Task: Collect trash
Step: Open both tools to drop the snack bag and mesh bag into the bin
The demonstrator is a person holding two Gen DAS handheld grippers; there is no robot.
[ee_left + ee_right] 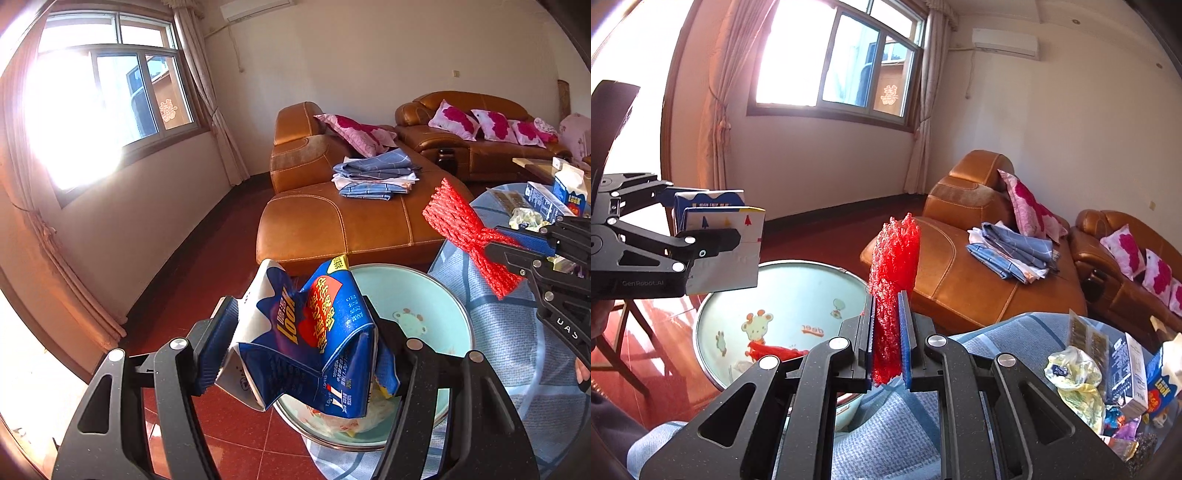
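Gripping a crushed blue-and-white milk carton between both blue pads: left gripper, jaws spread wide and pressed on the carton's two sides. Carton held in the air above a pale green enamel basin, dented through the middle, spout end toward the left pad. Same carton seen side-on from the right wrist, clear of the basin below it.

Pinching a red foam fruit net in the right gripper, jaws nearly together, net squeezed thin between the pads and flaring out above them. Net also seen from the left wrist, held off to the right of the carton and apart from it, near the basin's right rim but not over its centre. Right gripper at the frame's right edge there.

Basin: cartoon giraffe print on the inner floor, a red scrap and pale crumpled wrappers lying inside. Standing on a red tiled floor, touching a blue checked cloth on its right.

Remaining trash on the table at far right: a crumpled yellow-white plastic wrapper, an upright carton, a second blue carton beside it, small foil pieces in front.

Background: tan leather sofa bearing folded blue bedding and pink floral pillows; sunlit window with curtains.
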